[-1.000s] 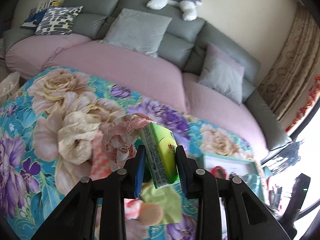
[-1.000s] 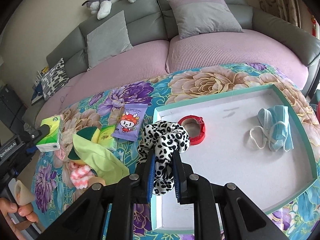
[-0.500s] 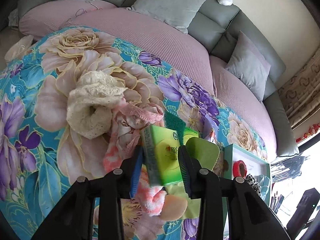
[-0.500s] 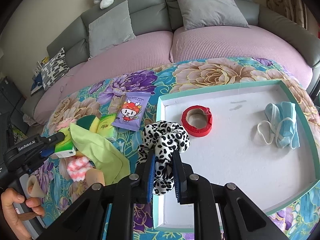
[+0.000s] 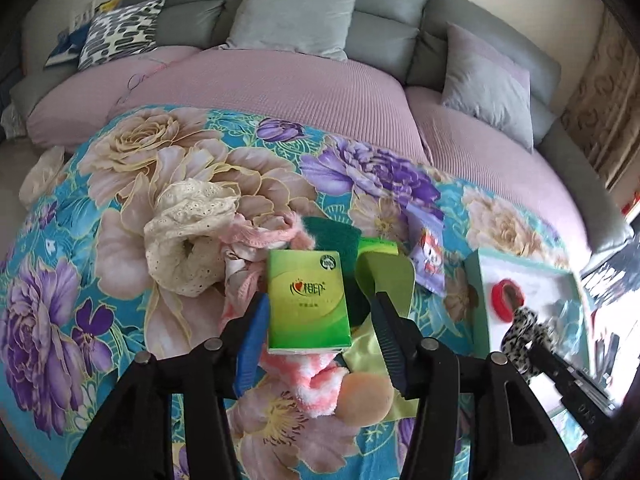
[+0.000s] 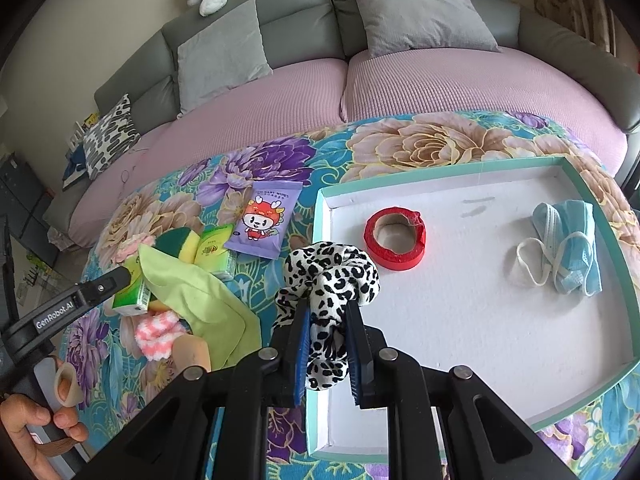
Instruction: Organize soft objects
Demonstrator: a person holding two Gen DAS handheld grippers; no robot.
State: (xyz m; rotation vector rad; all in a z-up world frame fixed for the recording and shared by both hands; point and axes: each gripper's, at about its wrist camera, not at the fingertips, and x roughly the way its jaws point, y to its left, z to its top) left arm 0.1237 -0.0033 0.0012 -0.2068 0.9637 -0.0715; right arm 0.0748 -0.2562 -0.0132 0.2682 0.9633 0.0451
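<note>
A green tissue pack [image 5: 306, 300] lies on the pile of soft things on the floral blanket. My left gripper [image 5: 320, 300] straddles it with its jaws opening; the right pad stands clear of the pack. From the right wrist view the same pack [image 6: 130, 296] shows at the left gripper's tip. My right gripper [image 6: 328, 312] is shut on a black-and-white leopard scrunchie [image 6: 332, 272], held over the near left corner of the white tray [image 6: 460, 320]. A red tape roll [image 6: 396, 240] and blue face masks [image 6: 568, 252] lie in the tray.
Around the pack lie a cream lace scrunchie [image 5: 188, 240], pink lace cloth [image 5: 260, 236], a green sponge [image 5: 332, 236], a yellow-green cloth [image 6: 200, 300], a pink-white fuzzy sock [image 5: 316, 376] and a purple wipes pack [image 6: 264, 220]. A sofa with cushions [image 5: 292, 12] curves behind.
The left gripper tipped down and sank toward the pile with the tissue pack, and its jaws have spread off the pack. The right gripper and its scrunchie stayed put.
</note>
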